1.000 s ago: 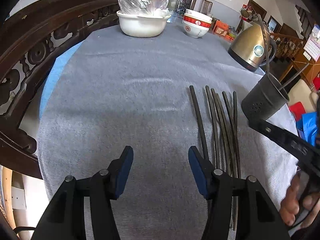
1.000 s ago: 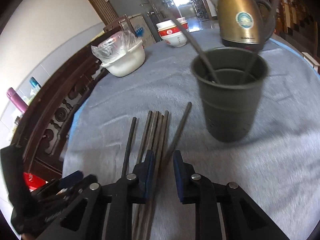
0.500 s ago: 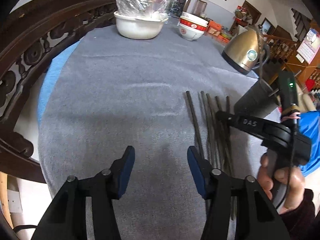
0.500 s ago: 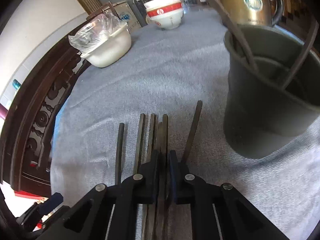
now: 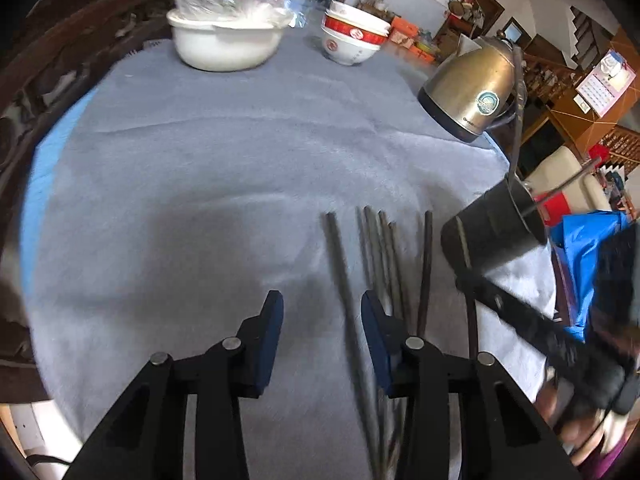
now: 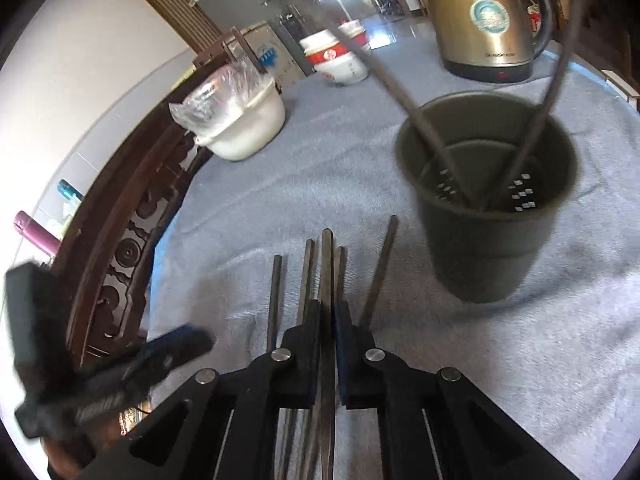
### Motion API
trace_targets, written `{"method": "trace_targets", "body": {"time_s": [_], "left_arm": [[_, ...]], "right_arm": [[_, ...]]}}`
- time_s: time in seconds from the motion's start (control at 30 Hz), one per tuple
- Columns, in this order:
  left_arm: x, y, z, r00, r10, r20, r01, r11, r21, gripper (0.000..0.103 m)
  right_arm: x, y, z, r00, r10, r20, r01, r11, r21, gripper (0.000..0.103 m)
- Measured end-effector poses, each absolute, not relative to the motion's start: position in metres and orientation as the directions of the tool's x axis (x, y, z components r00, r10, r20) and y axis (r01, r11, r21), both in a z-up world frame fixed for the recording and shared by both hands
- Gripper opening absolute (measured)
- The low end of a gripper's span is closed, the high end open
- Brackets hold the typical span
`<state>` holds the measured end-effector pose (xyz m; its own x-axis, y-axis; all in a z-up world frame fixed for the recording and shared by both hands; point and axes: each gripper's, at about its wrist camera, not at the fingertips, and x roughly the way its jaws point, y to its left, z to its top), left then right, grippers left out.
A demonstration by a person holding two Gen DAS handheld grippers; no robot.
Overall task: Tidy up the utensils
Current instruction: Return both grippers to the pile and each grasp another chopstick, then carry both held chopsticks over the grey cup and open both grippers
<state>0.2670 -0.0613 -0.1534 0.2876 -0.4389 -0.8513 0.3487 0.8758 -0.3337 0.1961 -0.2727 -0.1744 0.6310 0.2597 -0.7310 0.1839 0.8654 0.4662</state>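
Grey cloth [image 6: 248, 200] covers the counter; nearest, the right hand-held gripper [image 6: 328, 316] pinches one chopstick [image 6: 327, 264], apparently lifted. The left hand-held gripper [image 5: 322, 320], jaws just narrowing, stands empty beside the chopsticks [image 5: 384, 256]. Farther: dark holder cup [image 6: 492, 216], kettle [image 6: 488, 20], bowls [image 6: 340, 60].

Showing black linkage arms with silver rivets and blue pads on left gripper [image 5: 322, 320] and right gripper [image 6: 328, 320]; displaying white lettering.

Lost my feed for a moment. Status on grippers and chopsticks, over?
Right gripper shut on one chopstick. Left gripper open, jaws just been closing, astride a lying chopstick. Two already in the cup. Path clear.
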Motion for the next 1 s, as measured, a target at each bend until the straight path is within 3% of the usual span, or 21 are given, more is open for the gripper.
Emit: {"method": "trace_targets", "body": {"time_s": [0.4,0.5,0.7,0.73,1.0], "left_arm": [[0.324,-0.099,-0.186,0.173,-0.353,-0.919,0.243,0.920,-0.308,0.041],[0.328,-0.102,-0.190,0.162,-0.349,-0.923,0.221,0.924,-0.311,0.037],[0.335,-0.118,-0.191,0.167,-0.312,-0.935,0.244,0.932,-0.268,0.016],[0.337,-0.118,-0.192,0.168,-0.304,-0.938,0.242,0.935,-0.260,0.008],[0.315,-0.100,-0.161,0.267,-0.345,-0.900,0.246,0.927,-0.283,0.007]], "right_arm": [[0.169,-0.296,-0.175,0.656,0.299,-0.693,0.178,0.831,0.528,0.008],[0.168,-0.297,-0.174,0.660,0.299,-0.689,0.172,0.833,0.526,0.008],[0.168,-0.293,-0.171,0.671,0.304,-0.677,0.151,0.837,0.526,0.008],[0.168,-0.292,-0.170,0.672,0.304,-0.675,0.149,0.837,0.526,0.008],[0.157,-0.293,-0.149,0.721,0.285,-0.632,0.111,0.853,0.511,0.008]]}}
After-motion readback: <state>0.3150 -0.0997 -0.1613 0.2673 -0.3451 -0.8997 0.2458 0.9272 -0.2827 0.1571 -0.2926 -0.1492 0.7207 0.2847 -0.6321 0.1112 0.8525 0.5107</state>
